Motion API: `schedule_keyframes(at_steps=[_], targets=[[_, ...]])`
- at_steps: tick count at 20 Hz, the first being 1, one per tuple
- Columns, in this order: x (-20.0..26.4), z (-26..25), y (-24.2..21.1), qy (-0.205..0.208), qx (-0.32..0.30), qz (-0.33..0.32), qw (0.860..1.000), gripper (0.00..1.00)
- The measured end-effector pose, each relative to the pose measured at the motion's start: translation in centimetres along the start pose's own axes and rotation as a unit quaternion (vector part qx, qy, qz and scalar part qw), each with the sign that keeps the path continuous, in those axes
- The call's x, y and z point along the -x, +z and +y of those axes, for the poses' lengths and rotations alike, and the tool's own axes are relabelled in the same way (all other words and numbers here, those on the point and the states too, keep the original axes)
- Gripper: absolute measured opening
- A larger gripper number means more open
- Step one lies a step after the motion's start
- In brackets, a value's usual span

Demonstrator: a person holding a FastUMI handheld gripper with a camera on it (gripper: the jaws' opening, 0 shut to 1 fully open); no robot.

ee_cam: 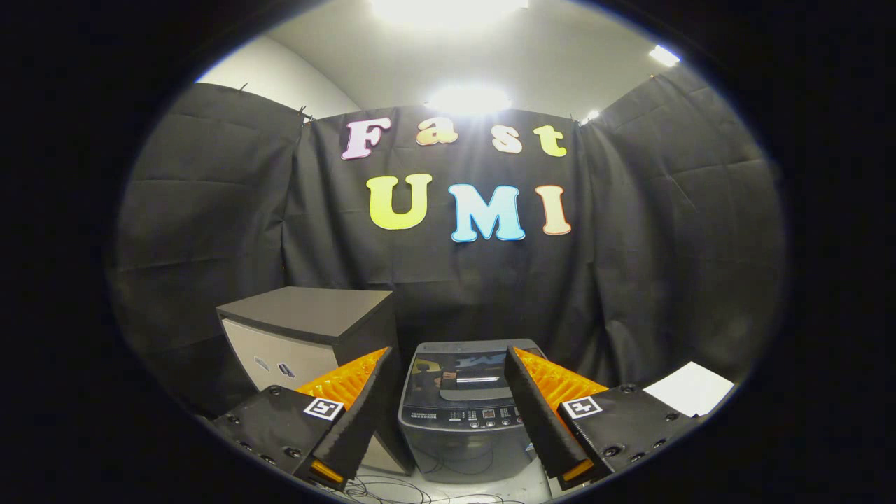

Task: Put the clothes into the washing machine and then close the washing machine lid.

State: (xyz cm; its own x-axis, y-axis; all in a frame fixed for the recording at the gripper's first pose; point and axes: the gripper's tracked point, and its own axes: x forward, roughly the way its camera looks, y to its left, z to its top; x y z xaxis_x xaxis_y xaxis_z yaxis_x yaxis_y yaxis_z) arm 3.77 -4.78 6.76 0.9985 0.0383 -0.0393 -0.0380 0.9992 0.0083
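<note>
- On the washing machine (462, 448): small print along the control panel (483, 417), too small to read; lid graphic blurred.
- Left of the washing machine, on the gripper (448, 350) finger: a square black-and-white coded marker (323, 408), without letters.
- Right of the washing machine, on the other finger: a matching marker (582, 406).
- Fingers spread wide, gripping nothing, with the washing machine between and beyond them.
- Left of the washing machine, on the cabinet (280, 350) front: two small dark marks, unreadable.

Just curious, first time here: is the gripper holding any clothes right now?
No. The gripper is open with nothing between its fingers; the washing machine stands just ahead, lid down.
</note>
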Motion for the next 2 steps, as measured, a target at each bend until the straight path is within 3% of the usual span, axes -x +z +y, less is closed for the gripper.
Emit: schedule_keyframes(at_steps=[2], targets=[[0.05, 0.06, 0.14, 0.000, -0.002, -0.002, 1.000, 0.97]])
